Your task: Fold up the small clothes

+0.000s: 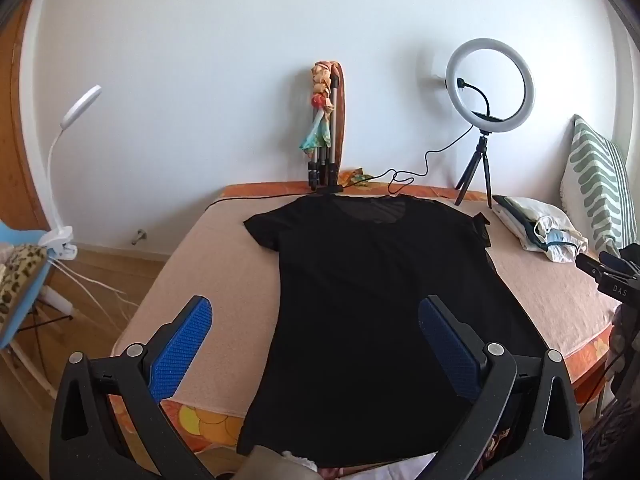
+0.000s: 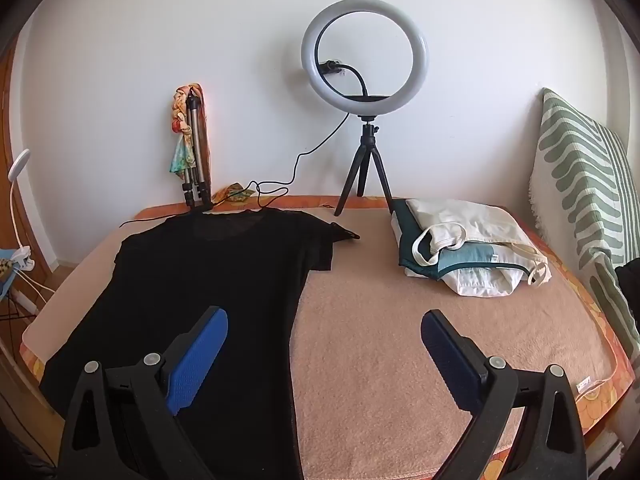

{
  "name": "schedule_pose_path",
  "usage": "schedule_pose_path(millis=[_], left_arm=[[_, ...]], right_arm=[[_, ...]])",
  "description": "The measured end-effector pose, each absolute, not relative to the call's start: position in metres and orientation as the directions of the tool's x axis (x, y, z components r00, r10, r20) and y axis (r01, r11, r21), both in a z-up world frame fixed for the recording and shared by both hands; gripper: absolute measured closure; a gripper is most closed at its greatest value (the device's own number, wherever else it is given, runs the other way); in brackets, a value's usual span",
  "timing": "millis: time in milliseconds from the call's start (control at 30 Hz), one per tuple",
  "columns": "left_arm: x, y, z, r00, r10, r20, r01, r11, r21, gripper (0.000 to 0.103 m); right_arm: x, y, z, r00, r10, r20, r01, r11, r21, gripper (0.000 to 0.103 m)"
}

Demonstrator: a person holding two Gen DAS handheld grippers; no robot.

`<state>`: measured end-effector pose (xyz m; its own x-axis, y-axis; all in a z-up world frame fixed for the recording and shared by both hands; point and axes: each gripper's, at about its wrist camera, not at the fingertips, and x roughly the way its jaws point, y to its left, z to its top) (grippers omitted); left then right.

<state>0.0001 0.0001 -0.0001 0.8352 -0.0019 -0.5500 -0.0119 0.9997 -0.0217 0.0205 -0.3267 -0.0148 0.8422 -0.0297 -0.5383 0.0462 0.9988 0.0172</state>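
A black short-sleeved T-shirt (image 1: 372, 292) lies flat on the peach blanket (image 1: 208, 264), neck toward the wall, hem over the near edge. My left gripper (image 1: 316, 324) is open and empty, held above the shirt's lower part. In the right wrist view the shirt (image 2: 200, 280) is at the left. My right gripper (image 2: 324, 336) is open and empty above the shirt's right edge and the blanket (image 2: 400, 340). A pile of folded white and teal clothes (image 2: 468, 248) lies at the back right; it also shows in the left wrist view (image 1: 536, 228).
A ring light on a small tripod (image 2: 364, 52) stands at the back of the bed, its cable running left. A folded tripod with a scarf (image 2: 192, 140) leans on the wall. A striped pillow (image 2: 580, 184) is at the right. A clip lamp (image 1: 64, 152) stands left.
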Motion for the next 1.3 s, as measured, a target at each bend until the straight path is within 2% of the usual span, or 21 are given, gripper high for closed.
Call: schedule_pose_path(millis=[533,1300], left_arm=[[0.008,0.025,0.015,0.842,-0.011,-0.539,-0.008,0.999,-0.033,0.000],[0.002,0.020,0.015,0.853,-0.001,-0.522,-0.020,0.999,-0.035,0.000]], right_arm=[[0.019,-0.326,-0.015,0.845,-0.025,-0.534,0.043,0.999,0.021,0.004],[0.024,-0.324,-0.018,0.843,-0.023,-0.538,0.040,0.999,0.021,0.004]])
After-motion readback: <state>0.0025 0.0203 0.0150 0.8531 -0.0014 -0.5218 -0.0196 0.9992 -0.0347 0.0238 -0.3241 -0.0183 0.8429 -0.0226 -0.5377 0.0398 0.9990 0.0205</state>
